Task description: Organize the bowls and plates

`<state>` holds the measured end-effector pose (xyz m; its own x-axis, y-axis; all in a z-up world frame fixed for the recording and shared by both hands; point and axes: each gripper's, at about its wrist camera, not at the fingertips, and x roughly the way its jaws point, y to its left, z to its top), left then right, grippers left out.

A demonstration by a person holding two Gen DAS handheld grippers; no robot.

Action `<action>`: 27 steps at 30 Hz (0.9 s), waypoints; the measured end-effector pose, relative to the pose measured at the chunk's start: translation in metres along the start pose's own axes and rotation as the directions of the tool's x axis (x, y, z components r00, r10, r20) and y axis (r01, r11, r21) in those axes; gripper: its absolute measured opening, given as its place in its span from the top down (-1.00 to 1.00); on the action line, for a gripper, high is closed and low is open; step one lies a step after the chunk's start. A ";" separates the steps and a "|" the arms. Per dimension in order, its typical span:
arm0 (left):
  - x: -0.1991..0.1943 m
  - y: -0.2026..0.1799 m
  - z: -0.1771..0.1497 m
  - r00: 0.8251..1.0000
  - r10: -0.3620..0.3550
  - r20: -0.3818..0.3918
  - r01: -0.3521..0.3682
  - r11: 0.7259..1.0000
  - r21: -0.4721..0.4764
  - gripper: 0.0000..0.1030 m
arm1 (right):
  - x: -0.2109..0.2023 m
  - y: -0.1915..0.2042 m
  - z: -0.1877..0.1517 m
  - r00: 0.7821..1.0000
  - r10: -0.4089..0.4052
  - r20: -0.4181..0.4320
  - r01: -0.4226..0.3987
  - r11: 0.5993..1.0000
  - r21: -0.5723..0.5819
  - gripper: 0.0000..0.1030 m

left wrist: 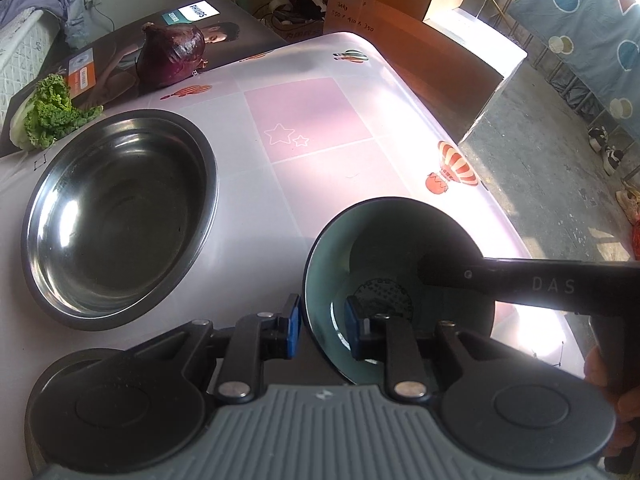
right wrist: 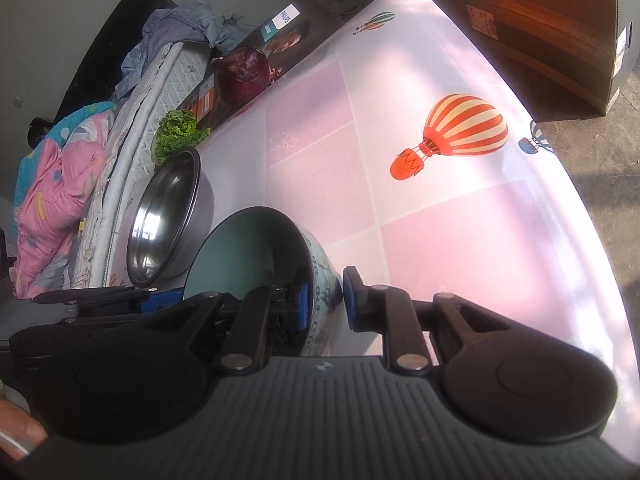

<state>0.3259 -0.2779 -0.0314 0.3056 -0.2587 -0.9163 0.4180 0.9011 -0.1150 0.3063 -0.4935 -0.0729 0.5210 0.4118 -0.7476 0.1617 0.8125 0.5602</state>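
A ceramic bowl (left wrist: 384, 240) with a pale green inside and a patterned outside (right wrist: 322, 280) is held by both grippers near the table's front right. My left gripper (left wrist: 323, 326) is shut on its near rim, one blue pad outside and one inside. My right gripper (right wrist: 326, 300) is shut on the opposite wall, its left pad inside the bowl. One of the right gripper's fingers (left wrist: 520, 280) reaches in from the right in the left wrist view. A larger steel bowl (left wrist: 120, 220) stands empty just left of the ceramic bowl. Whether the ceramic bowl rests on the tablecloth (left wrist: 312, 132) I cannot tell.
A red onion (left wrist: 172, 56) and a lettuce (left wrist: 52, 112) lie on a printed flat box (left wrist: 100, 72) at the table's far left. Cardboard boxes (left wrist: 400, 20) stand beyond the far edge. The floor (left wrist: 540, 160) drops away on the right, and bedding (right wrist: 60, 184) lies behind the steel bowl.
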 end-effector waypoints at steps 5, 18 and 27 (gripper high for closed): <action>0.009 -0.007 -0.004 0.999 0.039 -0.009 -0.038 0.999 0.025 0.54 | 0.008 -0.001 -0.001 1.000 -0.002 -0.014 0.002 1.000 0.011 0.64; 0.015 -0.013 -0.010 0.998 0.065 0.003 -0.065 0.998 0.028 0.48 | 0.004 0.001 -0.006 1.000 -0.012 0.020 0.012 1.000 -0.009 0.67; 0.009 -0.013 -0.008 0.999 0.047 0.005 -0.047 0.999 0.008 0.49 | -0.006 0.001 -0.003 0.999 -0.016 0.043 0.016 1.000 -0.001 0.67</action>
<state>0.3167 -0.2897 -0.0412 0.3290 -0.2175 -0.9189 0.4101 0.9095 -0.0685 0.3008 -0.4941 -0.0692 0.5536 0.3806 -0.7407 0.1692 0.8195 0.5475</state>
